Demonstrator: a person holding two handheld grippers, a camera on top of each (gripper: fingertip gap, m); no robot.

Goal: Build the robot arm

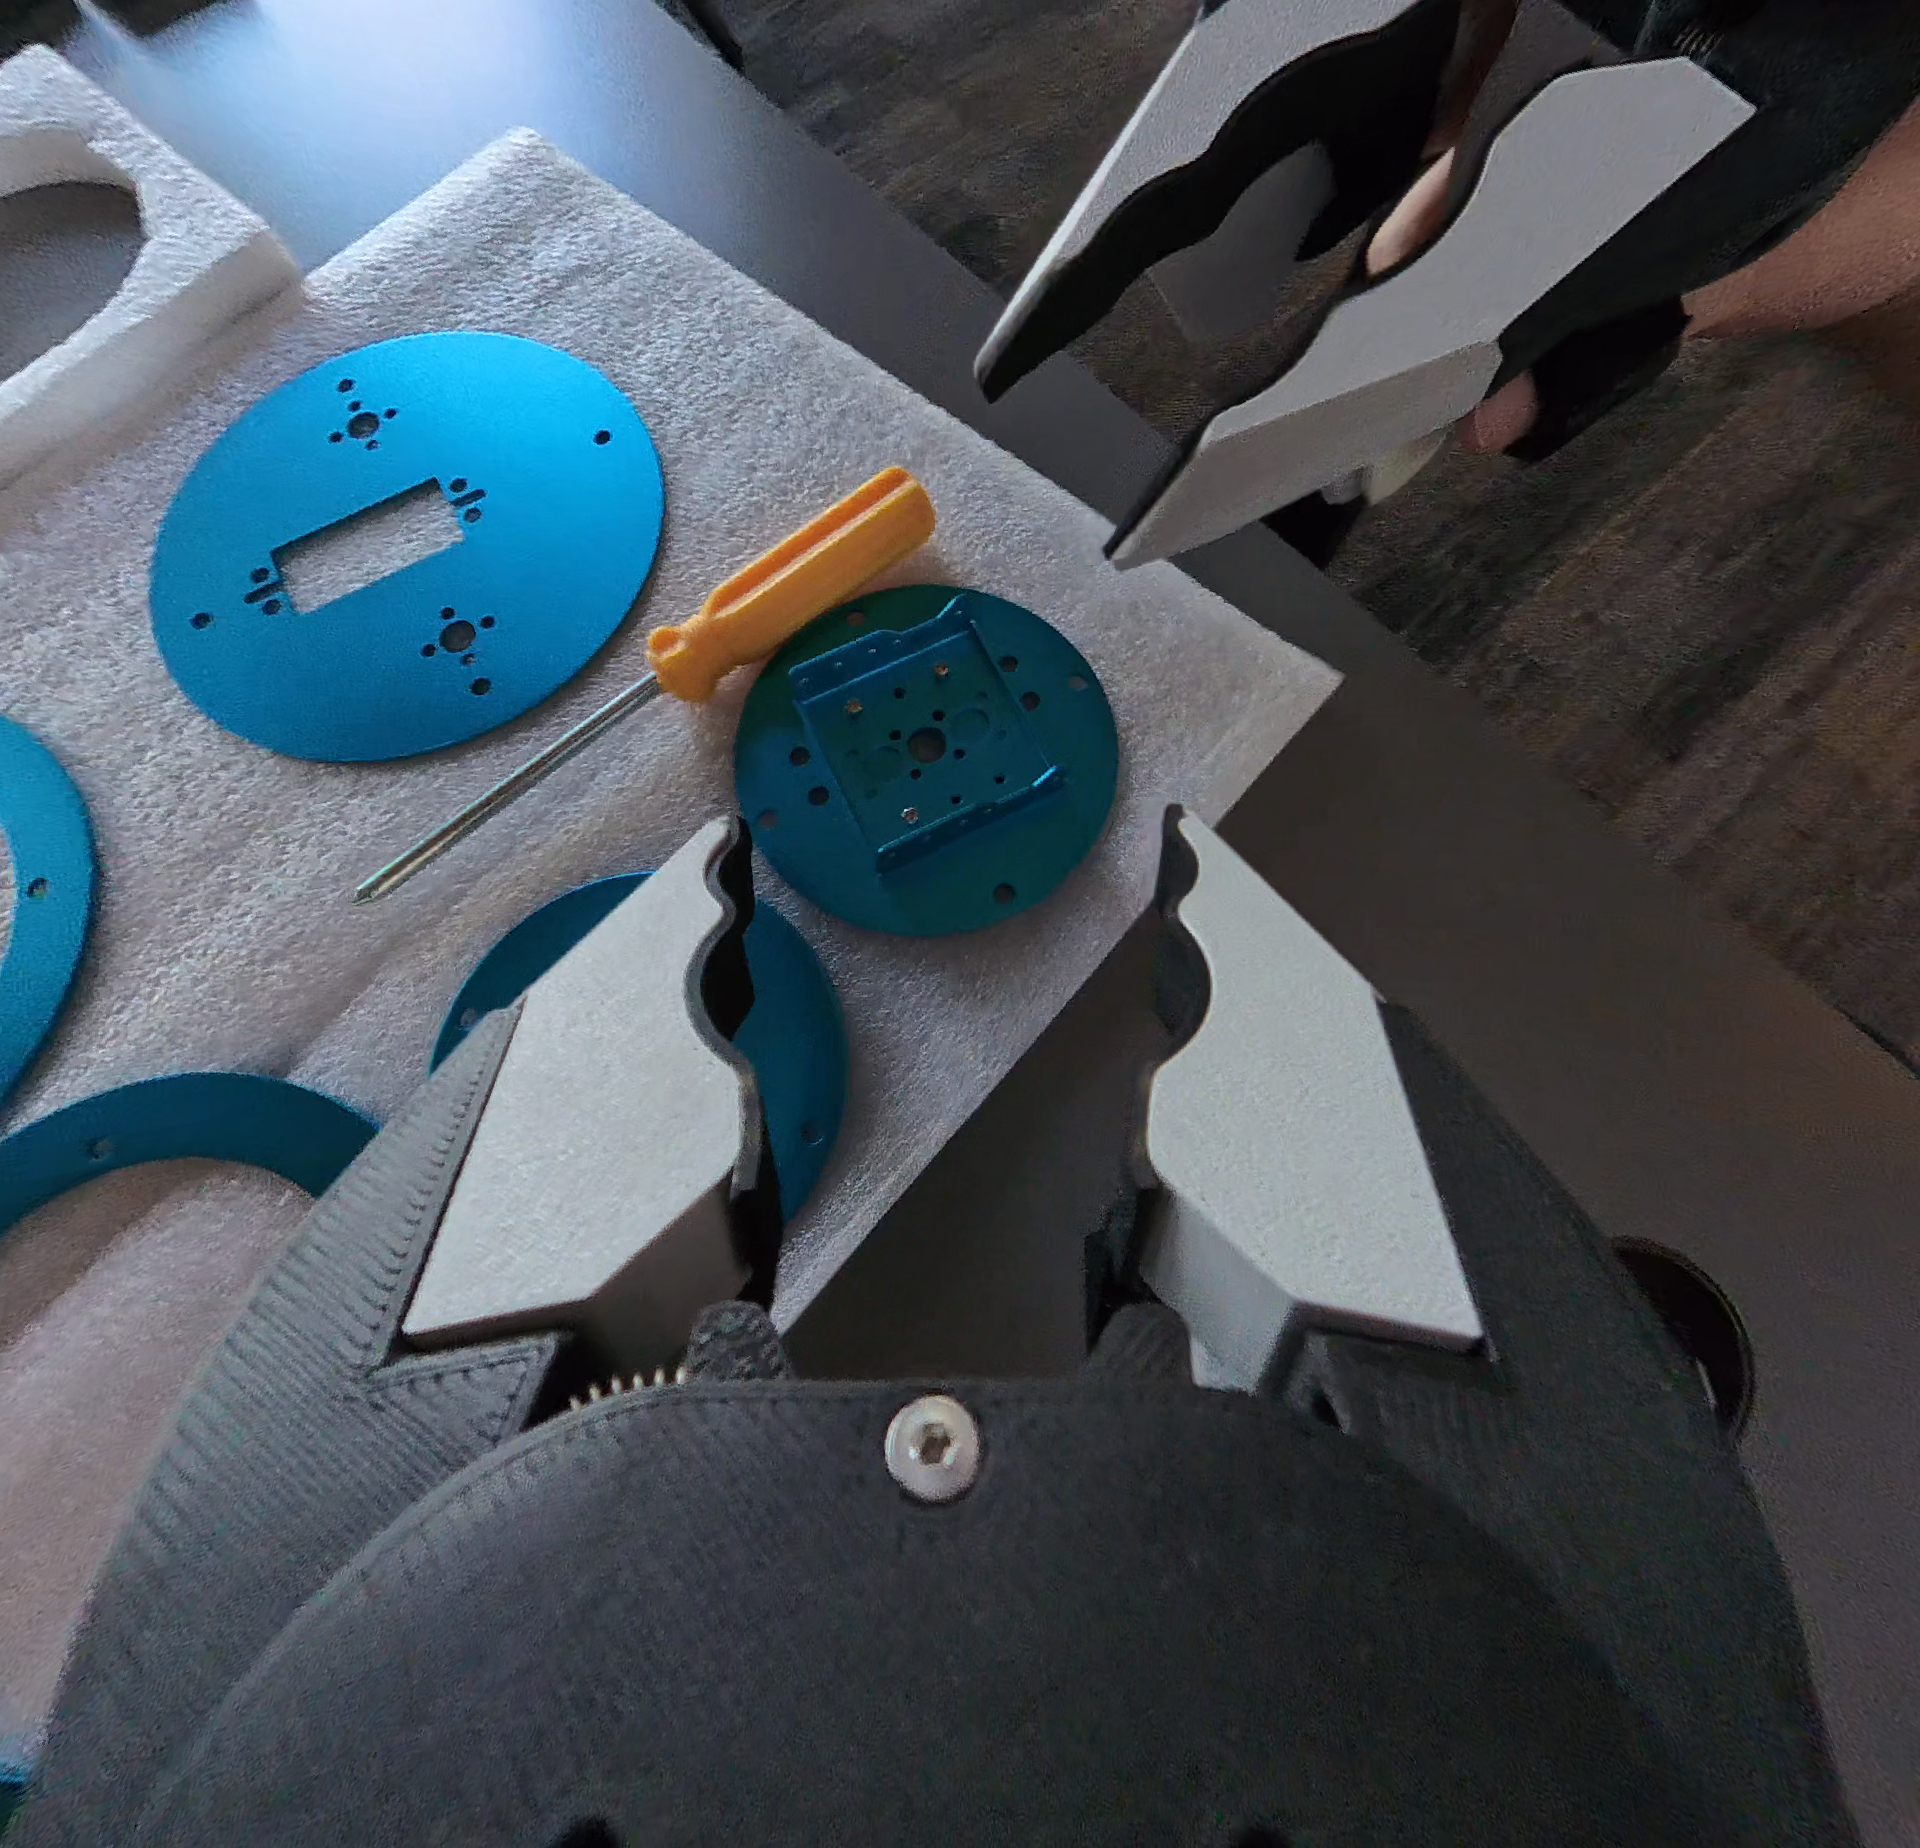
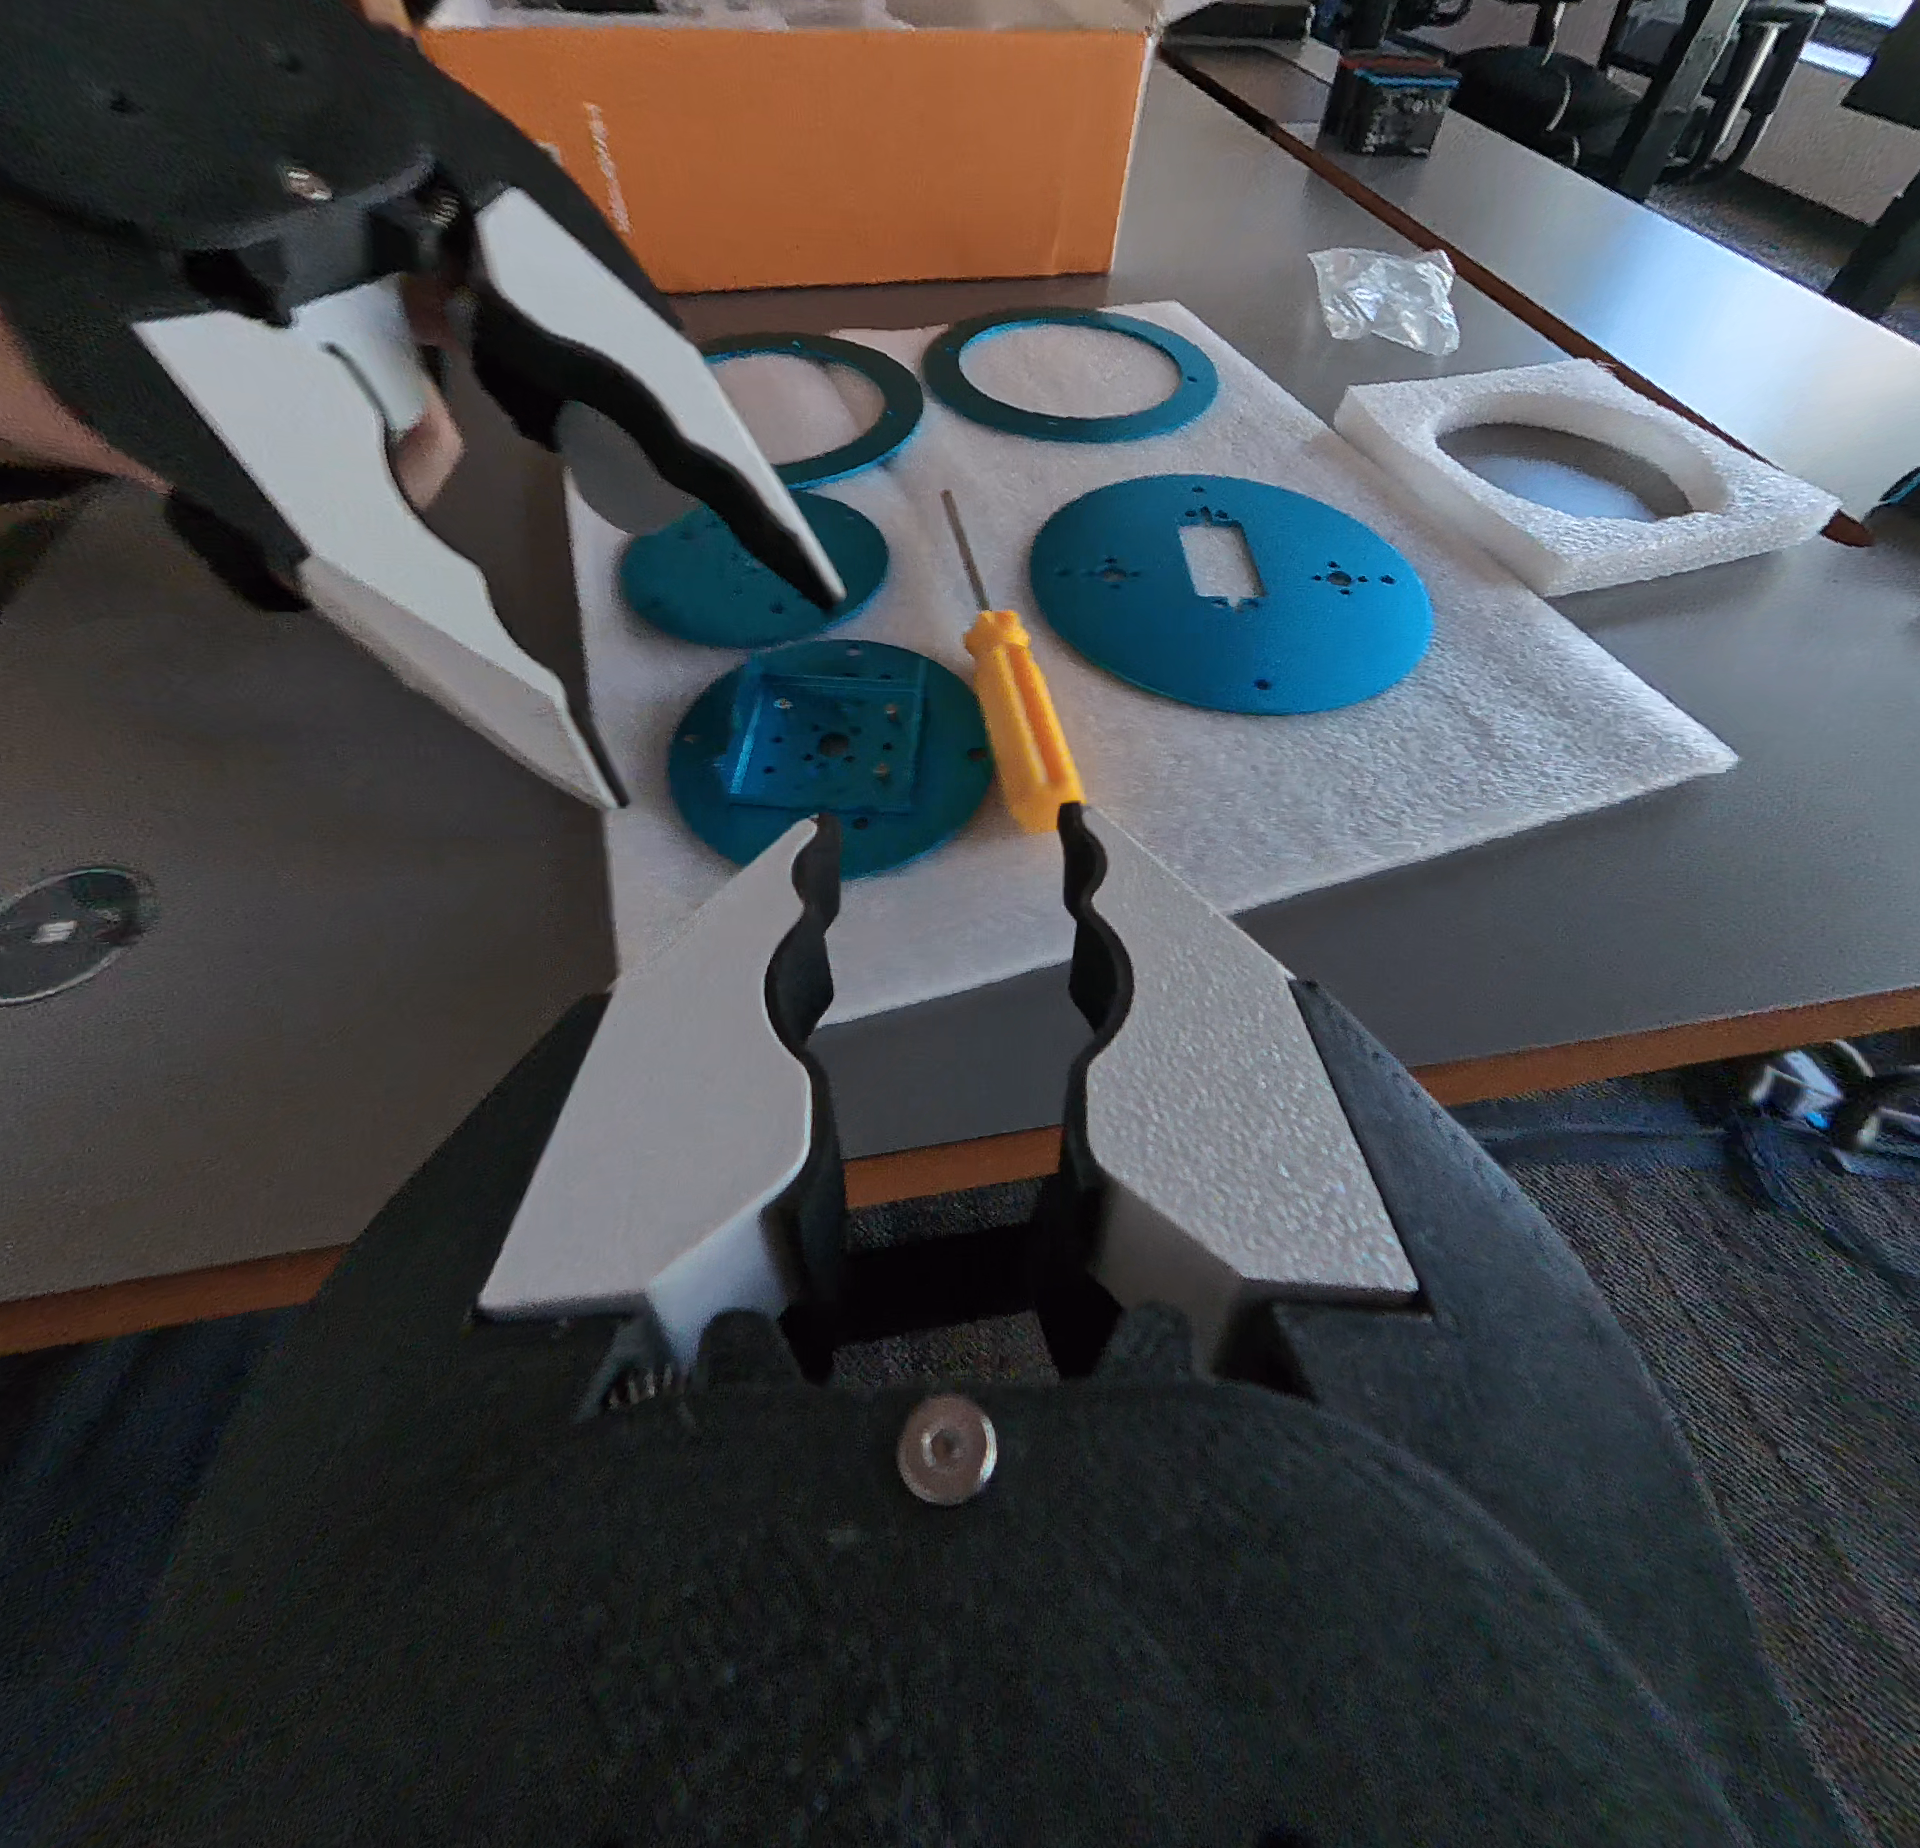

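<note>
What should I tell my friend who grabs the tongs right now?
Left tongs: open, holding nothing, over the near corner of the white foam sheet, closest to the small blue disc with the square bracket.
Right tongs: open, holding nothing, at the table edge, pointing at that same disc and the yellow screwdriver beside it.
On the foam: a big blue disc with a rectangular hole, a plain small blue disc, two blue rings.
Beyond: a foam block with a round cutout, an orange box.
Nothing is lifted; every part lies flat.
</note>
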